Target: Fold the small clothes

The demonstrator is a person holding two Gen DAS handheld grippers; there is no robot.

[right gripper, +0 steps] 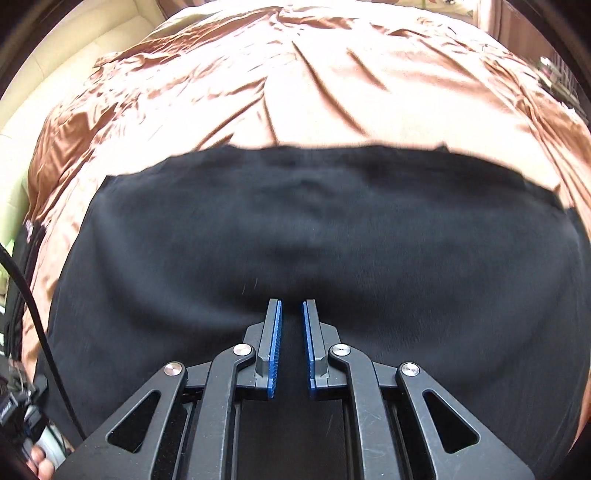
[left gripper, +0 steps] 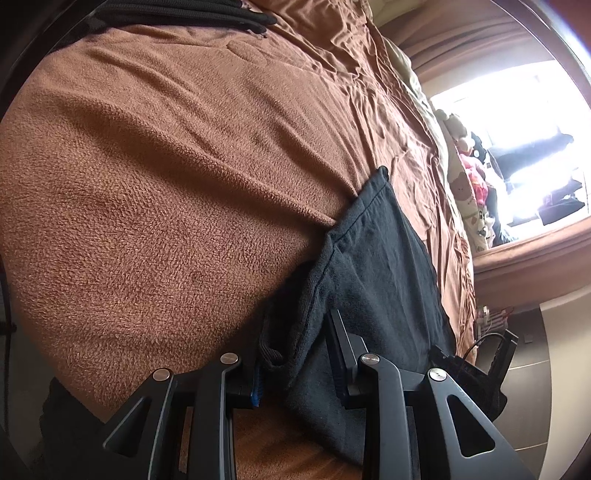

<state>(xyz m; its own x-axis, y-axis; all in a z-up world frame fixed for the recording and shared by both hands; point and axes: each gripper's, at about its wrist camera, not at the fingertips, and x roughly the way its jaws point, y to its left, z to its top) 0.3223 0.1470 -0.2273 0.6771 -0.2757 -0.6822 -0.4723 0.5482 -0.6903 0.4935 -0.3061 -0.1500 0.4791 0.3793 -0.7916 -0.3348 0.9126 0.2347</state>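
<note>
A: Two grippers are in view. The left gripper [left gripper: 295, 354] has its jaws set wide apart, and a bunched fold of the black garment [left gripper: 373, 266] lies between them. The cloth touches the inner side of the right finger [left gripper: 341, 347]; the left finger is mostly hidden behind the fold, and only a bit of its blue pad [left gripper: 258, 387] shows. If the jaws really press the cloth, I cannot tell.

B: And the right gripper [right gripper: 292, 314]?

A: Its jaws are nearly together, with a narrow gap between the two blue pads [right gripper: 275, 343]. Nothing is held between them. The tips are low over the garment [right gripper: 295, 229]; if they touch it, I cannot say.

B: Where does the garment lie?

A: It lies on the brown bed cover [right gripper: 314, 92]. In the right wrist view it is spread wide and mostly flat, and its far edge runs across the view. In the left wrist view its hemmed edge rises from the gripper toward the middle of the bed, over the brown fleece blanket [left gripper: 147, 184].

B: Any box or basket with things in it?

A: I see none that I can name. There is only a dark folded cloth [left gripper: 184, 11] at the far end of the blanket, and some soft toys [left gripper: 469, 166] beside the bed near the bright window [left gripper: 509, 110].
</note>
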